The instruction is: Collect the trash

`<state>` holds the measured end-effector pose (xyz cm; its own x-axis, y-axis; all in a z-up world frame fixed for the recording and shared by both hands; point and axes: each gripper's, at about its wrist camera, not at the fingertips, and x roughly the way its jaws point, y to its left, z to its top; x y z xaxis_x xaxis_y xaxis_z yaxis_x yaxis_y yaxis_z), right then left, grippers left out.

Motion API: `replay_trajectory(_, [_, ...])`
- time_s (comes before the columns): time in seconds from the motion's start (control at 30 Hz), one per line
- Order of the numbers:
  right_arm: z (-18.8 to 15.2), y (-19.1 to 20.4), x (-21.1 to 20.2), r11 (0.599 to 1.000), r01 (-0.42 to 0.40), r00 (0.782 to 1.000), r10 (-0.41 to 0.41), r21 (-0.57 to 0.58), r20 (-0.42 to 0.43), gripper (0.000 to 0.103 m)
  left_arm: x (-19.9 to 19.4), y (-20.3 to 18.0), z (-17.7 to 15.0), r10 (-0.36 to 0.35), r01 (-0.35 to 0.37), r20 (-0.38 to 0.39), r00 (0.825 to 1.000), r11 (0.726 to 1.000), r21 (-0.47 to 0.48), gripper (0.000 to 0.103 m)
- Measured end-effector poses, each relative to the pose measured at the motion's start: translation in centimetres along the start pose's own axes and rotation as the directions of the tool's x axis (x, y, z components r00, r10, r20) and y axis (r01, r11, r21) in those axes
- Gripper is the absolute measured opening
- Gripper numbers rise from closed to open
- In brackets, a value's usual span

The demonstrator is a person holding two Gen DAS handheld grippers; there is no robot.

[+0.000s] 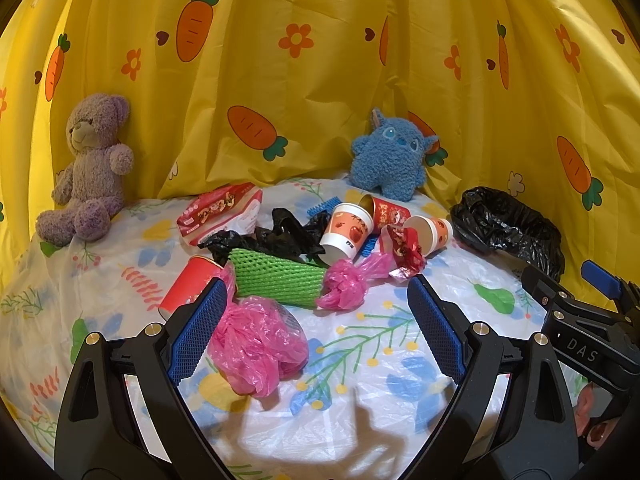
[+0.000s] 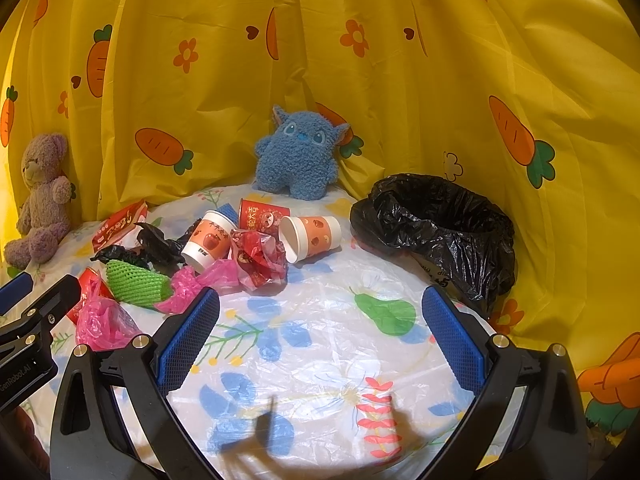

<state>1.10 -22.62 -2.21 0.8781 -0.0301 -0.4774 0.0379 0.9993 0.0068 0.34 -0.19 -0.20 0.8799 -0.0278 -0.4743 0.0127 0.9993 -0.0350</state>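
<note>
Pink crumpled bag (image 1: 256,348) just ahead of the left gripper (image 1: 316,320), nearest its left jaw, jaws wide apart and empty; right gripper (image 2: 320,332) likewise spread and empty, nearer the black bin bag (image 2: 436,224) lying ahead-right.

both cameras sit low over the table (image 1: 360,360), facing the yellow curtain (image 1: 320,60) at 12 o'clock; the left view looks closely at the trash pile (image 1: 288,256), the right view probably sits nearer the black bag (image 2: 440,220); both share pile, bag and blue plush (image 2: 298,152)
</note>
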Motion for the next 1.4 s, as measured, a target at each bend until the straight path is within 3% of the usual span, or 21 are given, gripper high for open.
replay_trajectory(1.4, [0.07, -0.16, 0.05, 1.0, -0.001, 1.0, 0.001, 0.003, -0.001, 0.098, -0.06, -0.04, 0.12, 0.0, 0.0, -0.002, 1.0, 1.0, -0.003, 0.09])
